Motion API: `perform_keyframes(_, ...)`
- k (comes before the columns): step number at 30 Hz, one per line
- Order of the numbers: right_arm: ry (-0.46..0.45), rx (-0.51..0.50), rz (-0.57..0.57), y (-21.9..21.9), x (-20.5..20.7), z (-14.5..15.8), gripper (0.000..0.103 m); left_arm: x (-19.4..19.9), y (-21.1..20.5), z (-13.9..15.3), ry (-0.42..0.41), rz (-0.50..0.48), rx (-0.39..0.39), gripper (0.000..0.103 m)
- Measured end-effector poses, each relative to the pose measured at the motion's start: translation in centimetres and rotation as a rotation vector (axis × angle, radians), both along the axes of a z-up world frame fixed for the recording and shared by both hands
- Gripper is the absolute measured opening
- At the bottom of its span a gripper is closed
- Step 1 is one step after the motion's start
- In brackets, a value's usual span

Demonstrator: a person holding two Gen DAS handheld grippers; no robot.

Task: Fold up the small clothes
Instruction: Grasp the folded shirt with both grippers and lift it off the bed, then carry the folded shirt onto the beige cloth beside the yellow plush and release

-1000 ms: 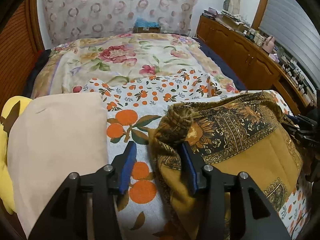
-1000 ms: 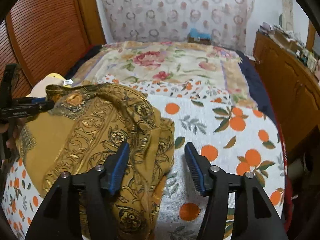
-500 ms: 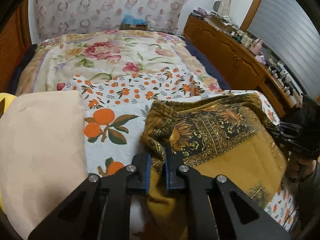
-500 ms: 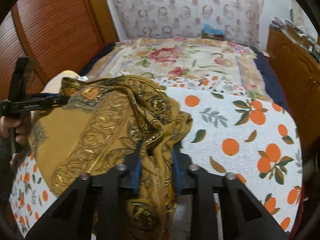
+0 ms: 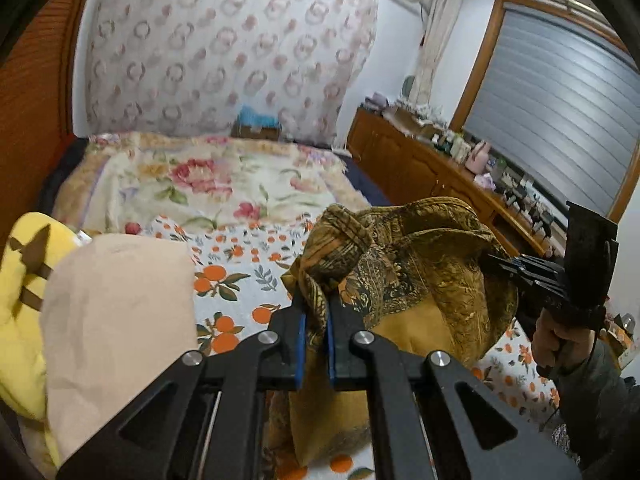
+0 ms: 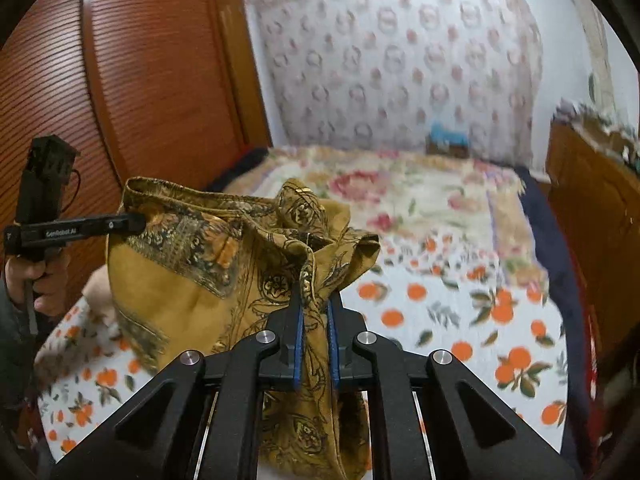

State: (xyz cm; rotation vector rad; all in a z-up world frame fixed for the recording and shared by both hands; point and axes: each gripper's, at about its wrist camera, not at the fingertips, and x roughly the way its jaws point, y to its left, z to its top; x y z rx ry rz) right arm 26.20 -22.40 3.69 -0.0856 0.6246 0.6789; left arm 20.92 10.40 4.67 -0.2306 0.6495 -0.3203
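Two tongs, left tongs (image 5: 315, 334) and right tongs (image 6: 316, 330), each clamped on the mustard-brown patterned cloth garment (image 6: 192, 276), lifted above the orange-print bed sheet (image 6: 460, 320)

Open bedspread ahead, folded pile at lower left

The orange-print sheet (image 5: 240, 280) lies bare mid-frame; a beige folded garment (image 5: 116, 320) blocks the lower left.

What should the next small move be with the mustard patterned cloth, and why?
Probably draw the two grippers apart to stretch it flat. The left gripper and right gripper each pinch the mustard patterned cloth, which hangs bunched and sagging between them above the orange-print sheet.
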Motion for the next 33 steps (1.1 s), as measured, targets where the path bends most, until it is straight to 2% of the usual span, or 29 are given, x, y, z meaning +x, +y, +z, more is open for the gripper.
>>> perform_keyframes(7,-0.11,-0.011,0.067,2.6,-1.9,4.2,0.006,-5.2,2.6,2.9,-0.097,0.073,-0.02,0.004)
perform_keyframes(13,-0.181,-0.051,0.168,6.5,-2.3,7.0,0.006,-8.7,5.9,3.1,-0.138,0.187,-0.003,0.004)
perform_keyframes(18,-0.22,-0.162,0.307,13.5,-1.0,8.1,0.006,-9.6,9.5,1.0,-0.127,0.291,-0.026,0.004)
perform_keyframes(22,-0.253,-0.23,0.391,18.9,-0.1,8.1,0.006,-10.0,12.1,-2.2,-0.083,0.356,-0.049,0.004)
perform_keyframes(24,-0.256,-0.265,0.433,22.0,0.5,7.7,0.006,-10.2,13.0,-4.1,-0.052,0.392,-0.038,0.004)
perform_keyframes(29,-0.257,-0.379,0.513,28.2,2.7,5.3,0.006,-10.6,15.2,-6.7,-0.032,0.441,-0.104,0.004)
perform_keyframes(33,-0.249,-0.399,0.555,31.9,4.2,4.4,0.006,-10.6,16.0,-7.8,-0.022,0.459,-0.109,0.004)
